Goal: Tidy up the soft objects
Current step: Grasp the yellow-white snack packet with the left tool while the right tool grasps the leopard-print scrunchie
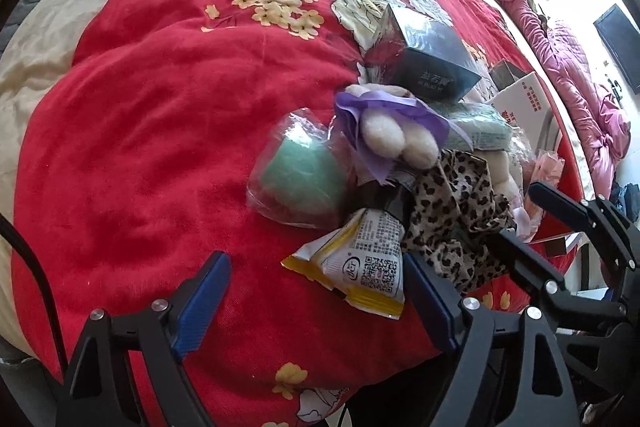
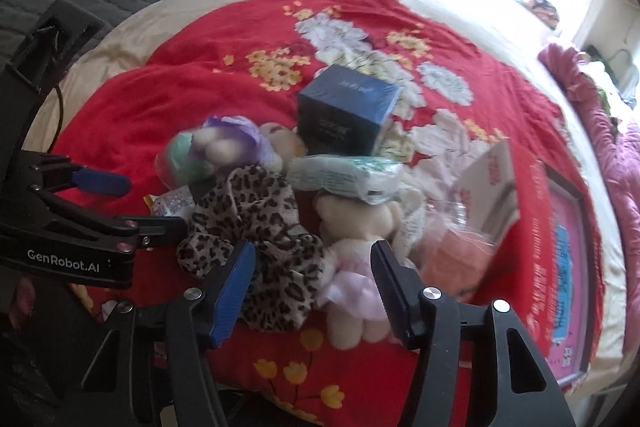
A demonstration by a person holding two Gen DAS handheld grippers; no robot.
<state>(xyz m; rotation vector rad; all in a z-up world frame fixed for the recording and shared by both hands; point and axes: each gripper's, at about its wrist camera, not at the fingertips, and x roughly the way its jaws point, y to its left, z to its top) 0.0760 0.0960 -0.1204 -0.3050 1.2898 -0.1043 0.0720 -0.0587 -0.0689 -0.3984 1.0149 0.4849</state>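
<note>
A pile of soft things lies on a red floral blanket (image 1: 160, 147). My left gripper (image 1: 316, 263) is open over the blanket, with a yellow and white packet (image 1: 360, 267) between its blue pads (image 1: 200, 303). Beyond it lie a green sponge in a plastic bag (image 1: 300, 179), a white plush with purple ribbon (image 1: 396, 135) and a leopard-print cloth (image 1: 452, 215). My right gripper (image 2: 314, 251) is open, straddling the leopard-print cloth (image 2: 256, 215) and a cream teddy bear in a pink skirt (image 2: 356, 231). In the right wrist view the left gripper (image 2: 136, 203) sits at the left.
A dark blue box (image 2: 344, 115) stands behind the pile, with a green tissue pack (image 2: 344, 179) in front of it. A white box with red print (image 2: 488, 187), a pink bagged item (image 2: 452, 259) and a pink framed board (image 2: 568, 259) lie to the right. A pink quilt (image 1: 568, 67) is bunched up past the bed.
</note>
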